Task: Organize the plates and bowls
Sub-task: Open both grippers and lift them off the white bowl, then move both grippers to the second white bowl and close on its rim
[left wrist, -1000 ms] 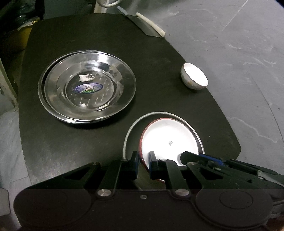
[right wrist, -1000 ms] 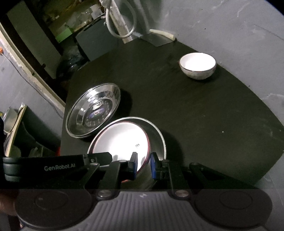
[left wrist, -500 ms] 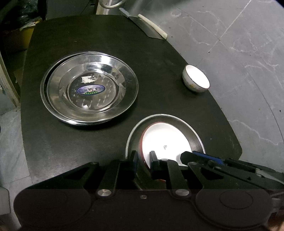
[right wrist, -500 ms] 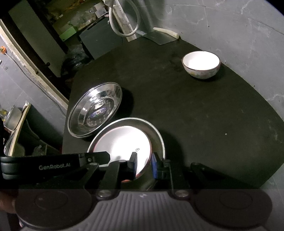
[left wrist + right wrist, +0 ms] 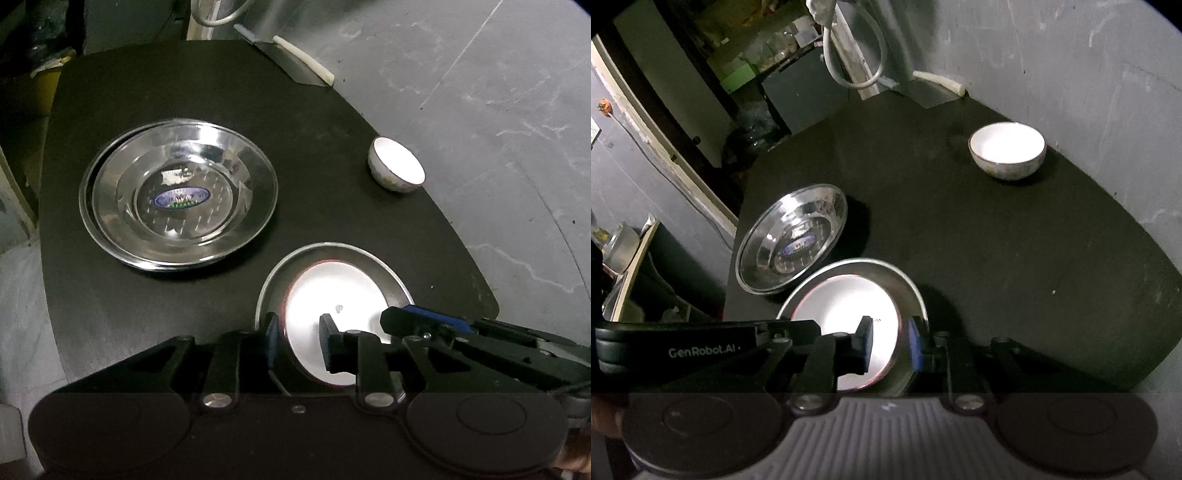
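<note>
Since half a second ago: jaws of both grippers parted wider, from a narrow pinch to a clear gap; cameras pulled slightly up and back from the table [image 5: 332, 155].

Left gripper [image 5: 298, 341]: released, fingers standing apart astride the near left rim of the white plate [image 5: 332, 295] and the metal plate [image 5: 391, 273] under it. Right gripper [image 5: 889, 345]: also released, fingers either side of the same stack's right rim. No firm grasp on either side. White plate with red edge sitting inside the metal plate, at the near edge of the table. Two nested steel dishes [image 5: 177, 199] to the far left. Small white bowl [image 5: 1006, 149] far right, close to the table edge, well apart from everything else.

Risks, as judged:
- Fingers parted but rims between them; lifting away at an angle could catch a rim and tip or drag the stack.
- Stack close to the near table edge; a nudge could slide it off.
- White plate off-centre in the metal one, pushed toward the left; may rock.
- Bowl near the far right edge; careless approach could knock it to the floor.

Hidden or unclear:
- Near part of the stack covered by both gripper bodies.
- Contact between finger pads and rims not resolvable.
- Label on steel dish unreadable.
- Blade-like object with pale handle [image 5: 303, 59] at far edge, partly cut off.
</note>
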